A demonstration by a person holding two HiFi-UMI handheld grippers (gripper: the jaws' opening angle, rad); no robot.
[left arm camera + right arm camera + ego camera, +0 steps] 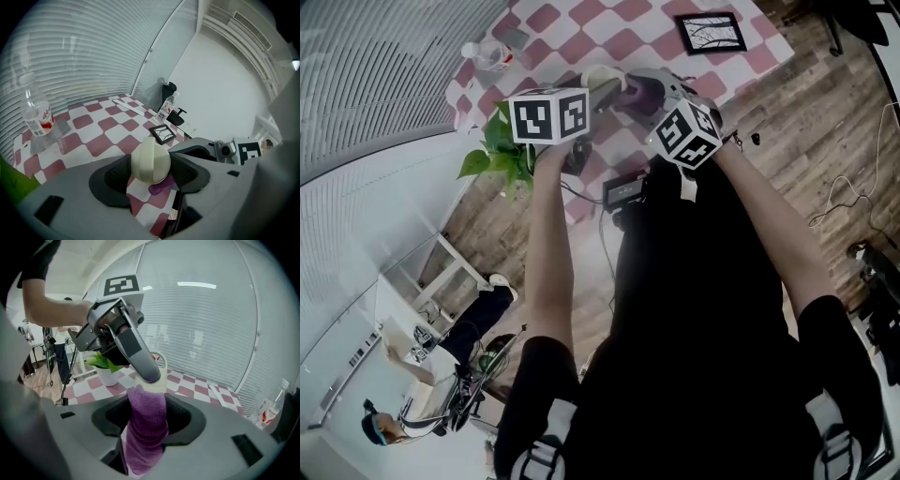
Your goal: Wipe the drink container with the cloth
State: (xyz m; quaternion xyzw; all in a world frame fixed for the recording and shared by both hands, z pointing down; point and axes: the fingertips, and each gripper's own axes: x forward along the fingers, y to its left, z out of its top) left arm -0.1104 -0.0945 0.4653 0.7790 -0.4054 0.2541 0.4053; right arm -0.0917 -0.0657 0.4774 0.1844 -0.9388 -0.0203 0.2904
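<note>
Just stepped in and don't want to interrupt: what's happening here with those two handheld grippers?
A person is working over a checked table with a gripper in each hand. The left gripper is clamped on a cream drink container, held up above the table. The right gripper grips a purple cloth, whose end lies against the container. A wipe looks to be under way.
</note>
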